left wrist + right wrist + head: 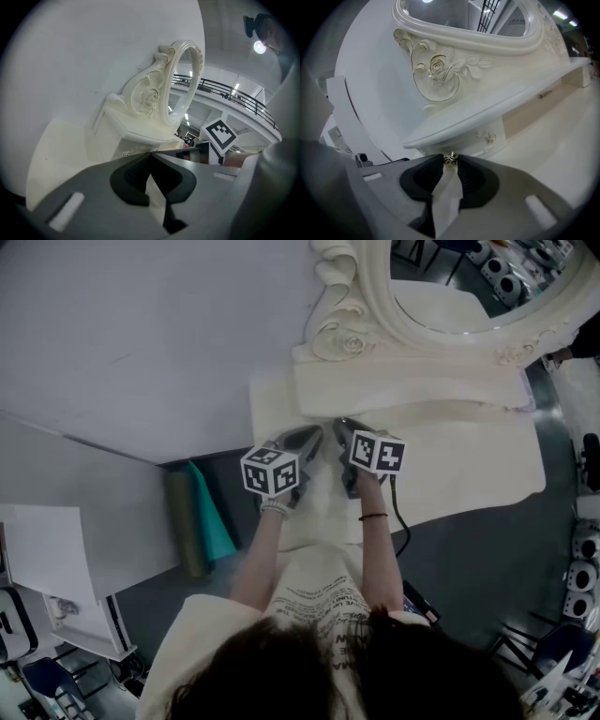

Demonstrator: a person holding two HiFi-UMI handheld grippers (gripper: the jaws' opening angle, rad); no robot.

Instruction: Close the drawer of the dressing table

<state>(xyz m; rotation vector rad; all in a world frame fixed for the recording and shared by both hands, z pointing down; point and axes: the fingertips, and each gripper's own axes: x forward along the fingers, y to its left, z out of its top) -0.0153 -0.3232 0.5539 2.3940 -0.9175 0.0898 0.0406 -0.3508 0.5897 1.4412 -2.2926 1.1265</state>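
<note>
Right claw (450,161) pinching a small round gold knob (450,158) at its very tips, one dark pad on each side of it. Through the gap between the pads, just below the knob, a strip of white drawer front (448,187); the rest of the drawer sits behind the claw, and how far out it stands cannot be read. Just above the tips, the curved edge of the cream carved dressing bench (497,112). A second gold knob (491,138) up and to the right of the claw, on a small front under that edge. Further above, a carved rose scroll with gilt lines (437,65), then the oval mirror in its moulded frame (464,14). Left claw (150,153) pressed together at the tips, nothing between, pointing at the same bench. In the head view the left claw (314,435) and right claw (339,426) lie close side by side over the bench front. Well to the left of both, a teal roll (211,517) beside an olive roll (185,521) on the dark floor.
</note>
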